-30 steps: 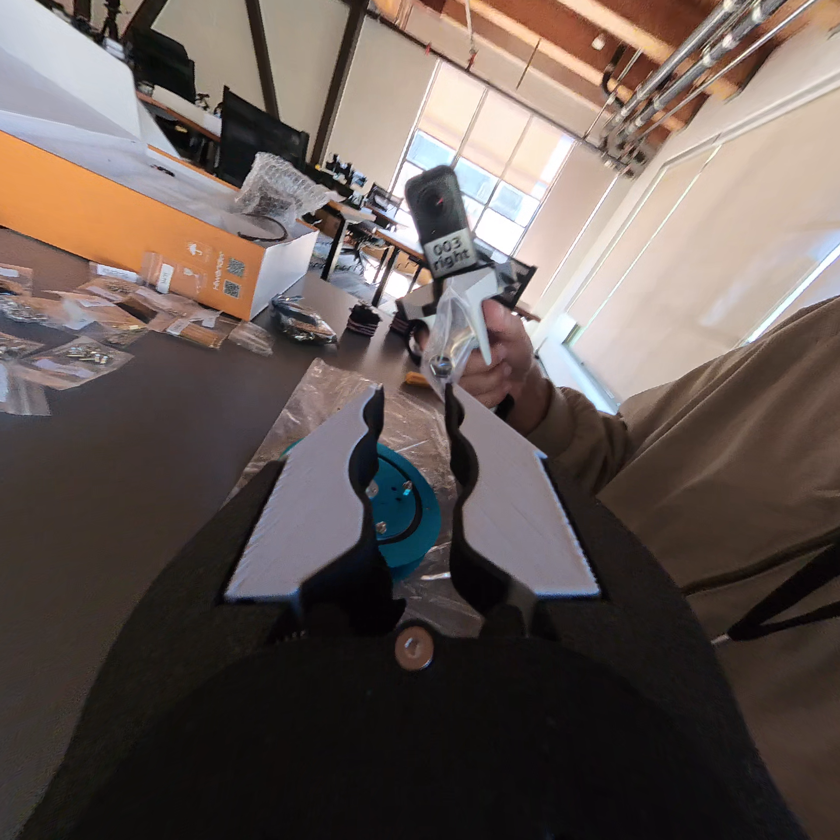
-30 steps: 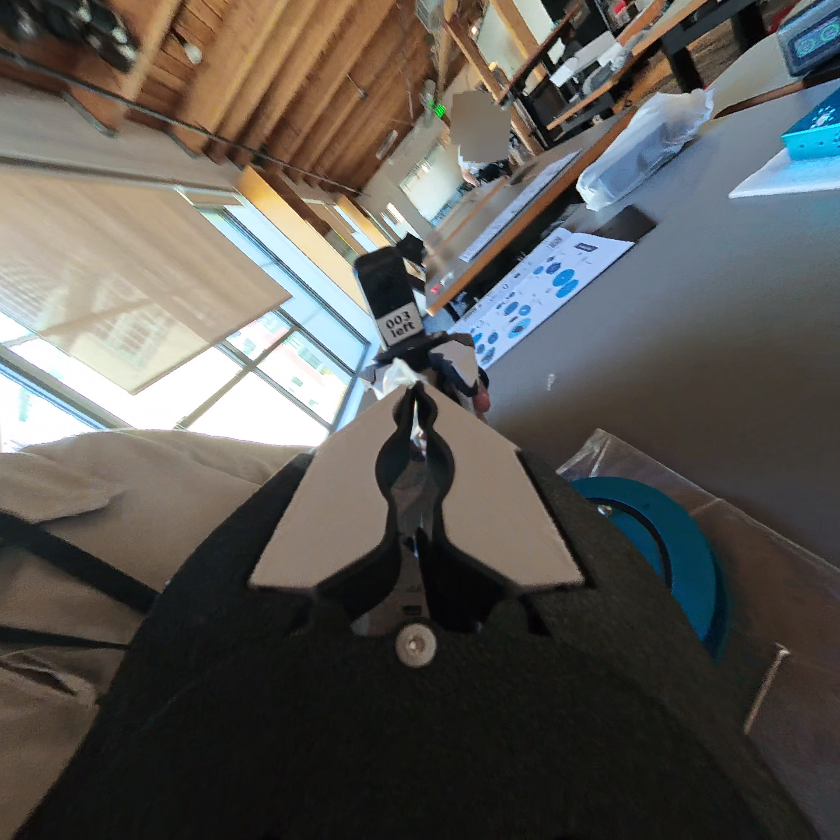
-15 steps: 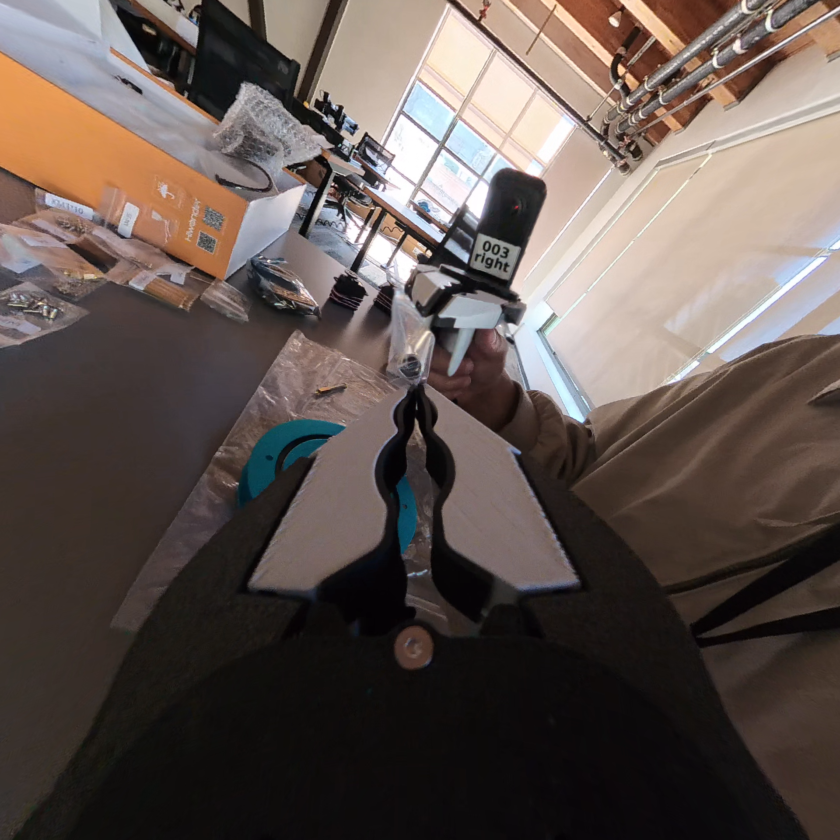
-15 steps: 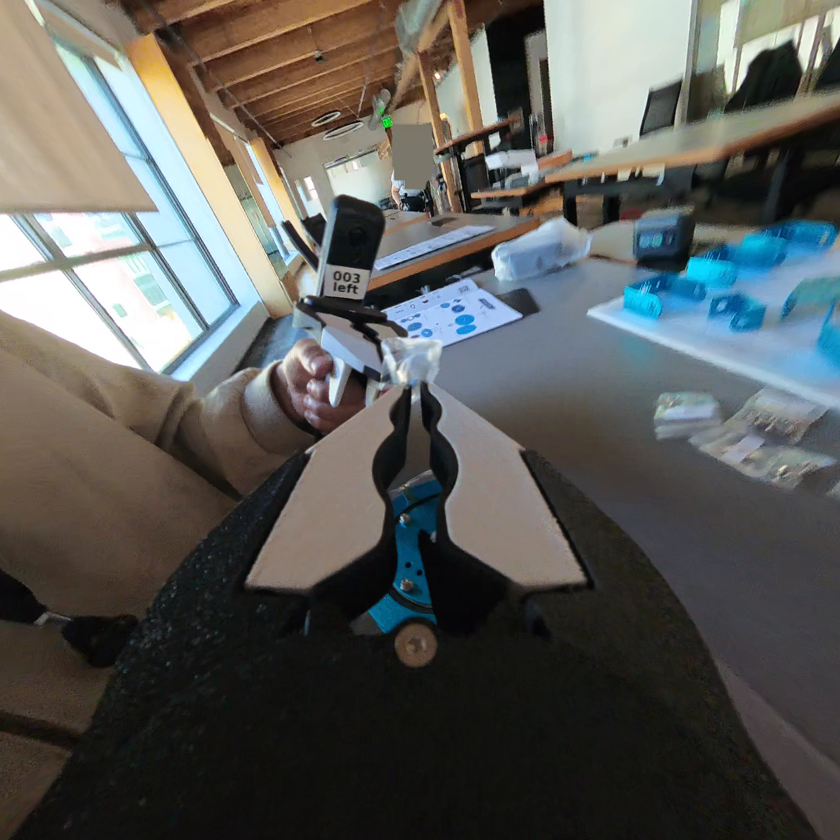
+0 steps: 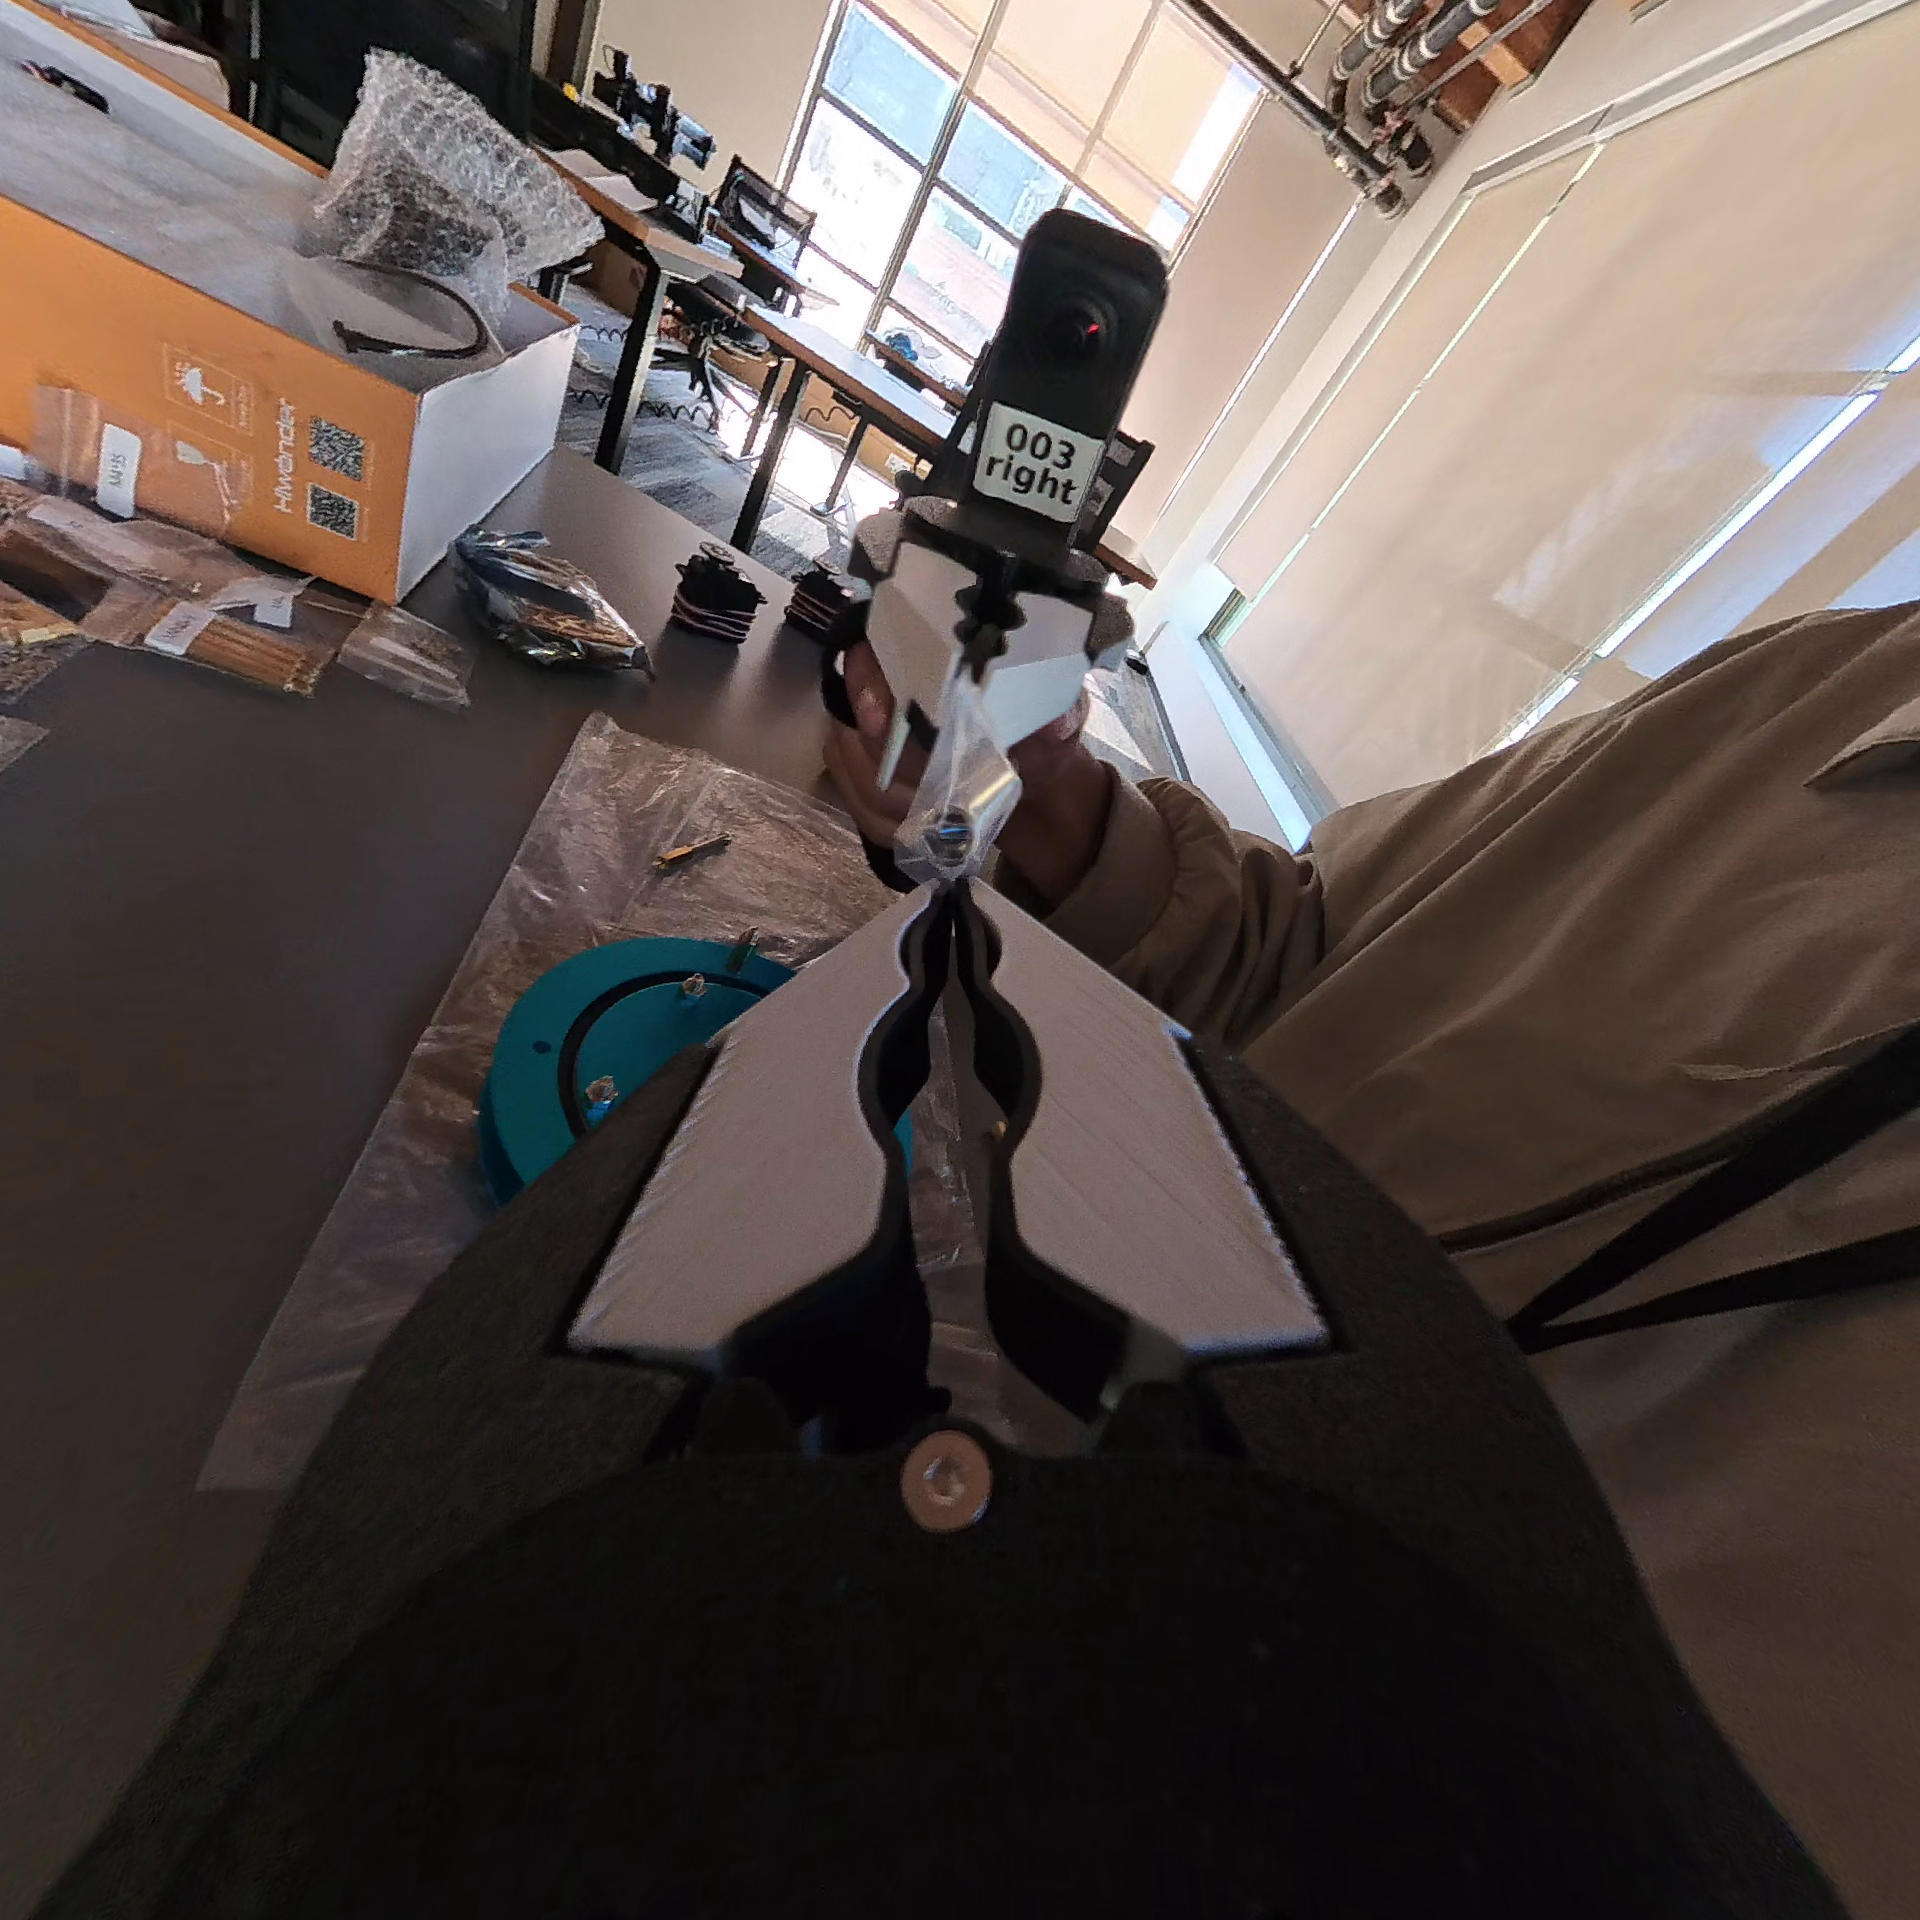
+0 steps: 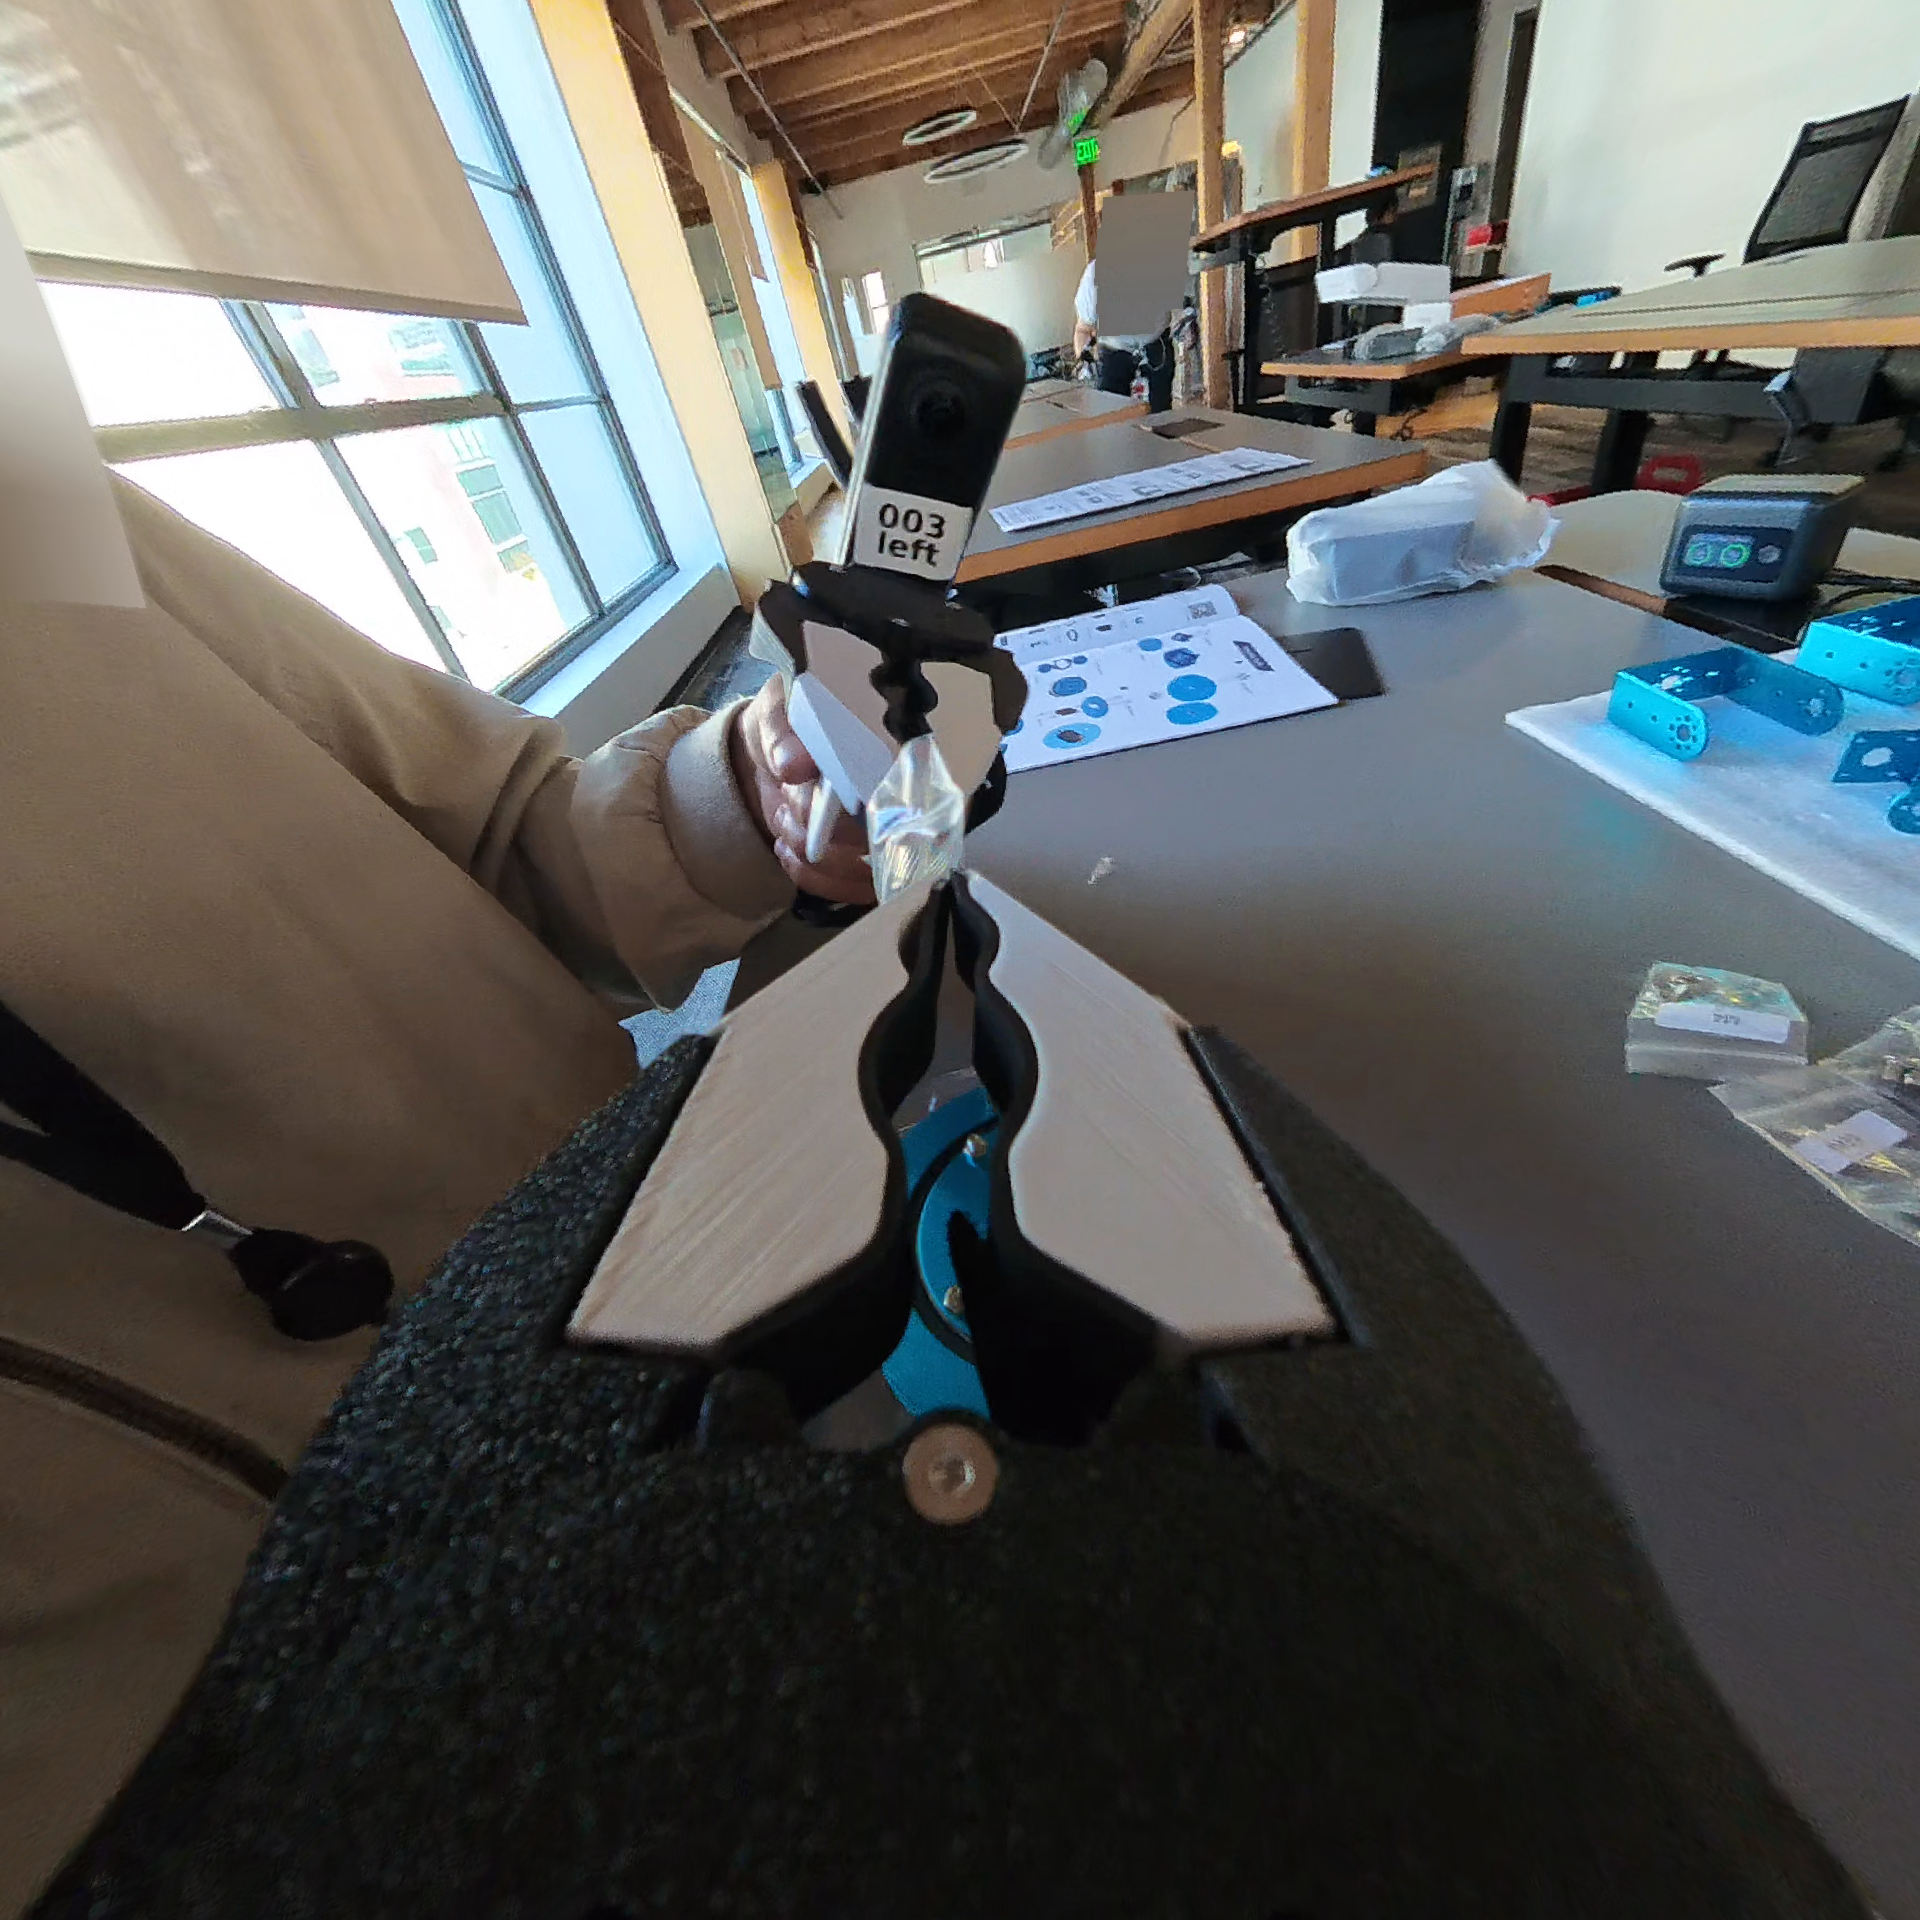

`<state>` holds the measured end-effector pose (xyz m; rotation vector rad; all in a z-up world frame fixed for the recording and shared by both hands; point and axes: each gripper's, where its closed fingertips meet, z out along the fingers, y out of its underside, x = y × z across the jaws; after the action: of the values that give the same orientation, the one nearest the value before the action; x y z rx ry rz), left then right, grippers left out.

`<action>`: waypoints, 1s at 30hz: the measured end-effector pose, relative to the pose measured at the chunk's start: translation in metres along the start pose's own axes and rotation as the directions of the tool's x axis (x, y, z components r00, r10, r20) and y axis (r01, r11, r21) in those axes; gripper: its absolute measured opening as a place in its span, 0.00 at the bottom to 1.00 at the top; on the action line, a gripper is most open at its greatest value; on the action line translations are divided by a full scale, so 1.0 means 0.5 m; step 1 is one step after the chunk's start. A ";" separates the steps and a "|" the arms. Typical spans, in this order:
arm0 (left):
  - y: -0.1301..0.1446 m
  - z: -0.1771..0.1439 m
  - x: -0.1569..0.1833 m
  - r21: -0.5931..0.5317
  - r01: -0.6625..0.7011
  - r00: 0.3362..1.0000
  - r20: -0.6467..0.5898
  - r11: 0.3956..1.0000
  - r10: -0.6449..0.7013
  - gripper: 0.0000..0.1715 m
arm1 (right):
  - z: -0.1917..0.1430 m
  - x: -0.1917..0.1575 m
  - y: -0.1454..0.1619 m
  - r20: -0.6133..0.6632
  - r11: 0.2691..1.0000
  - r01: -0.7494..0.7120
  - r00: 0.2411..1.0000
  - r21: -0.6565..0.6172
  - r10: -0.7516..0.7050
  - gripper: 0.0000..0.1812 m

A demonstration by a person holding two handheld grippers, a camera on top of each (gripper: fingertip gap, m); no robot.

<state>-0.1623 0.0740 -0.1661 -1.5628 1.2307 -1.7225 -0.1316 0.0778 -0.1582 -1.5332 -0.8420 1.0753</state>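
1. Risk: small clear plastic bag [image 5: 954,800] of tiny metal hardware is pinched only at its edges, w/ thin film; a pull apart could tear it or slip it free, spilling parts onto the clear plastic sheet [image 5: 623,831] by the teal metal disc [image 5: 582,1049].
2. Left gripper [image 5: 948,896]: jaws closed on bag's near end, held mid-air.
3. Right gripper [image 6: 951,888]: jaws closed on opposite end, facing left one, hand [image 5: 1039,790] gripping handle.

Orange box [image 5: 208,416], teal disc [image 5: 561,1060] on plastic sheet [image 5: 644,821]; blue brackets [image 6: 1714,707].
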 end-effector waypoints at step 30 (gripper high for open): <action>-0.006 0.006 -0.020 -0.228 -0.161 0.972 0.133 0.960 0.194 0.00 | 0.001 0.000 -0.005 -0.003 0.998 -0.040 0.999 0.054 0.040 0.09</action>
<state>-0.1569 0.0830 -0.1686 -1.6175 1.4697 -1.3661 -0.1320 0.0786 -0.1560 -1.5121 -0.7762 1.1154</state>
